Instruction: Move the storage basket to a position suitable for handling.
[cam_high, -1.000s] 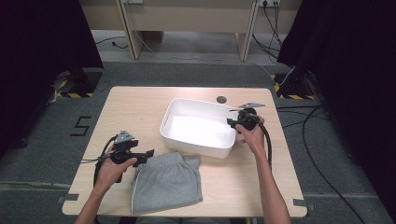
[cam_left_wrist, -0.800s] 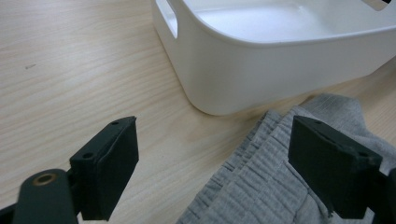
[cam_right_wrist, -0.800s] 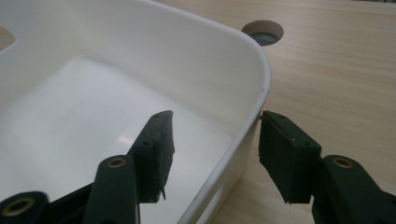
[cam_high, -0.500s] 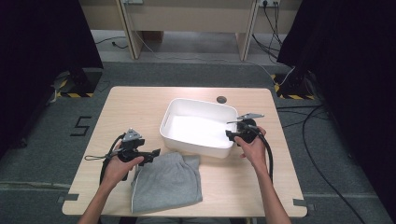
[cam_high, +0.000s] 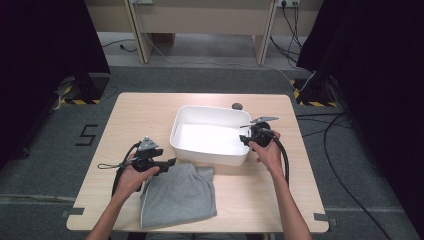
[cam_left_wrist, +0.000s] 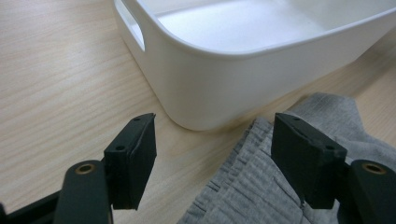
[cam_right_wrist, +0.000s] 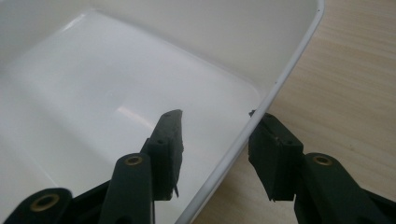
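Observation:
A white plastic bin (cam_high: 210, 135) stands mid-table. A grey garment (cam_high: 180, 195) lies flat just in front of it. My left gripper (cam_high: 169, 162) is low at the garment's top left corner. In the left gripper view its jaws (cam_left_wrist: 215, 126) have just been closing and stand apart. The garment's waistband (cam_left_wrist: 247, 158) reaches between them, and neither pad presses on it. My right gripper (cam_high: 244, 139) straddles the bin's right wall (cam_right_wrist: 233, 149). One jaw is inside the bin and the other outside by the rim. These jaws (cam_right_wrist: 215, 115) have just been closing too; the inner pad is still off the wall.
A small dark round thing (cam_high: 236, 105) sits on the table behind the bin. The wooden table (cam_high: 135, 115) has bare surface left of the bin and at the front right. Cables trail from both grippers; dark floor surrounds the table.
My left hand has slid right, up to the garment's corner, and its jaws have narrowed. My right hand has shifted a little nearer along the bin's right wall.

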